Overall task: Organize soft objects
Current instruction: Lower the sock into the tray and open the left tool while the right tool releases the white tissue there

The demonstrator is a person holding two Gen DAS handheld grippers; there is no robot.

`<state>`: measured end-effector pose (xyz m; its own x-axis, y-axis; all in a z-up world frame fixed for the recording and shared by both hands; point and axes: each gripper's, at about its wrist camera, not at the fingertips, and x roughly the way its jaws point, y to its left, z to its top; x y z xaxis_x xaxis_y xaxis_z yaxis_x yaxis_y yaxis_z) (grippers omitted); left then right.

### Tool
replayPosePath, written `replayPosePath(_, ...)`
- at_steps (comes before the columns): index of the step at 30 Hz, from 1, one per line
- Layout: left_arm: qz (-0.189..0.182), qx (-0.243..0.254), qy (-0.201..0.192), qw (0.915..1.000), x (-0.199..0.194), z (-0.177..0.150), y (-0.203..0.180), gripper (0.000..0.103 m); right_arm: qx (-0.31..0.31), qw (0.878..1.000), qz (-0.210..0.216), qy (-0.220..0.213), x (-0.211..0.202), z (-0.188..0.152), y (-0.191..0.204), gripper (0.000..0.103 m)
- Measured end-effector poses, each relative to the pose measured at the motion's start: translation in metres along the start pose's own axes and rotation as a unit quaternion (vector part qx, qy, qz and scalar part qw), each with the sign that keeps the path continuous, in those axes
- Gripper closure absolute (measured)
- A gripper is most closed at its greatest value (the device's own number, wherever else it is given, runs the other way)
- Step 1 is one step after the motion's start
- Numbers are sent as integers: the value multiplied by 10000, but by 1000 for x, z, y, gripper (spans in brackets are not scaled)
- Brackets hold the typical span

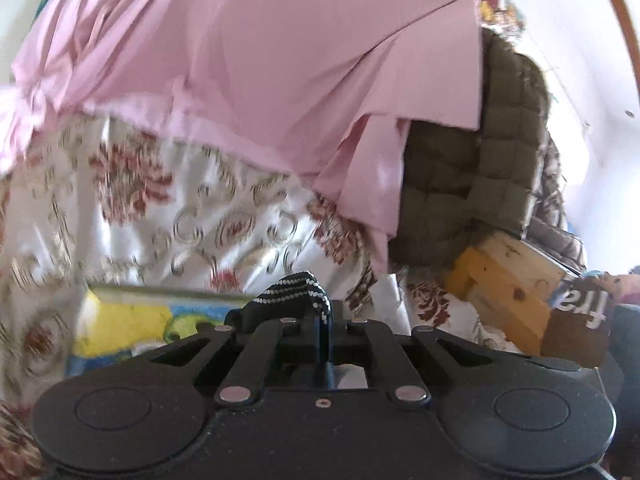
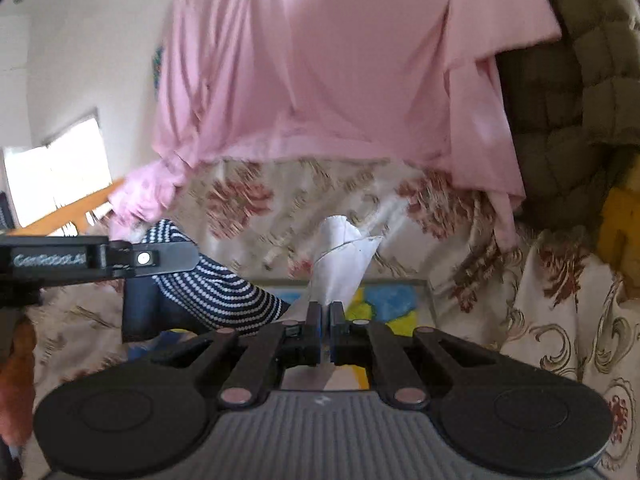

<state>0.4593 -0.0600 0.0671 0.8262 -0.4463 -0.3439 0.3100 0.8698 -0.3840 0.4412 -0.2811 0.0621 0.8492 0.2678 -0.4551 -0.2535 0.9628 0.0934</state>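
My left gripper is shut on a navy cloth with white dots; the same striped navy cloth shows at the left of the right wrist view, under the left gripper. My right gripper is shut on a white cloth that sticks up between its fingers. A large pink garment lies spread on the floral bedspread ahead of both grippers; it also shows in the right wrist view.
An olive quilted cushion stands at the right, also in the right wrist view. A yellow and blue picture board lies under the grippers. Yellow wooden blocks sit at the right. A bright window is at far left.
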Motion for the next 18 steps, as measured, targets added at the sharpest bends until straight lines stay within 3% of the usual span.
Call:
replayPosePath(4,-25,-258,475,9985,37,-21,12,100,34,9991,-137,398,29,-13,-12,99)
replayPosePath(10,266,-70,1331,9907,78,-46,14,97,116,9942,-373,1000,51,-37,-22,98)
replayPosePath(14,378,-45,1460,9885,76,-50,13,90,319,9905,-486,1248,55,-46,-25,93)
replayPosePath(18,463,-92,1466,9881,65,-44,11,64,574,9887,-630,1237,38,-41,-26,72)
